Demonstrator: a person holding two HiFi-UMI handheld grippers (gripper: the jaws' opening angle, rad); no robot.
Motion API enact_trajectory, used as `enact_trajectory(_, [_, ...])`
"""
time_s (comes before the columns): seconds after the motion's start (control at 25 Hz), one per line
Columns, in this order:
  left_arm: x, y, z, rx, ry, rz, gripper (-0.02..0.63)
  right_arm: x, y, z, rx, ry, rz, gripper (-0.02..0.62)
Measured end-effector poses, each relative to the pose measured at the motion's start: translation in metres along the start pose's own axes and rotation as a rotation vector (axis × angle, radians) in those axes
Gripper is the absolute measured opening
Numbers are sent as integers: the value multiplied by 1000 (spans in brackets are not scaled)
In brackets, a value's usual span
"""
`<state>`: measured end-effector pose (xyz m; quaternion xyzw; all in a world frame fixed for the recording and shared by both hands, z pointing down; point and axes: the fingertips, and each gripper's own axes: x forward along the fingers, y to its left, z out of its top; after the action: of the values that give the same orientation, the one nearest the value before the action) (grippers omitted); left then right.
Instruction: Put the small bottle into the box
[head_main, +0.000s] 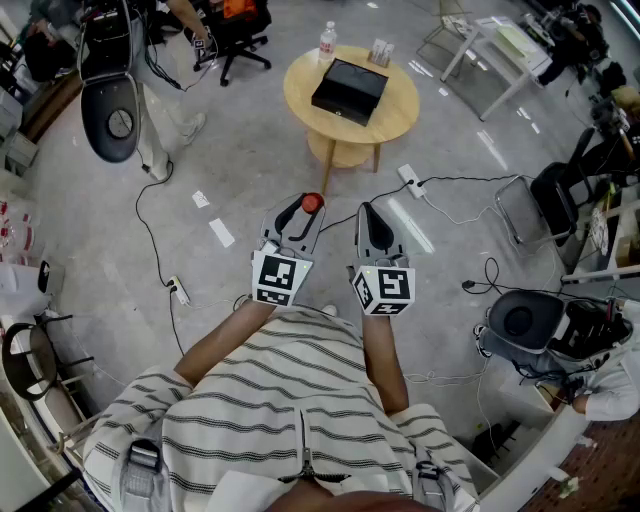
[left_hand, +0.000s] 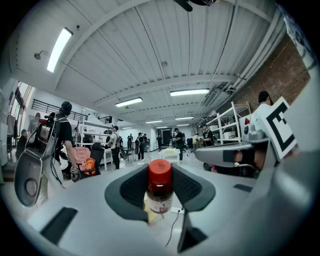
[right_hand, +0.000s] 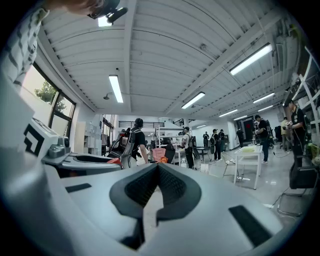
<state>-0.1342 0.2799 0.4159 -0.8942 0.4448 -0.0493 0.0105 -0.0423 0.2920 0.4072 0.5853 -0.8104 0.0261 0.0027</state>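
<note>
Left hand-held gripper (head_main: 302, 213) around small bottle (head_main: 312, 203)

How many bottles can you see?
2. A red-capped small bottle is held by the left hand-held gripper; a clear bottle stands on the round table beside the black box. Others may be hidden.

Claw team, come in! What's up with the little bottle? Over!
Left claw shut on small bottle, carried level. Right claw shut, empty. Box on round table ahead; cables lie between.
</note>
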Motion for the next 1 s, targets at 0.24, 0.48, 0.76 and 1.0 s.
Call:
enact_trajectory(0.24, [7,-16,0,7,12,8,149,-8,-19,0,23,-10,-4,9])
enact_trajectory(0.48, [16,-40,-3,13,23,29,149,-20,-39,-4,23,-14,22,9])
enact_trajectory(0.76, [26,-71,-9,8,41,53,149,-36,-62,-12,14,-21,61,9])
enact_trajectory(1.0, [36,-86,-5,19,52,62,149,-39,-83,-13,33,-25,76,9])
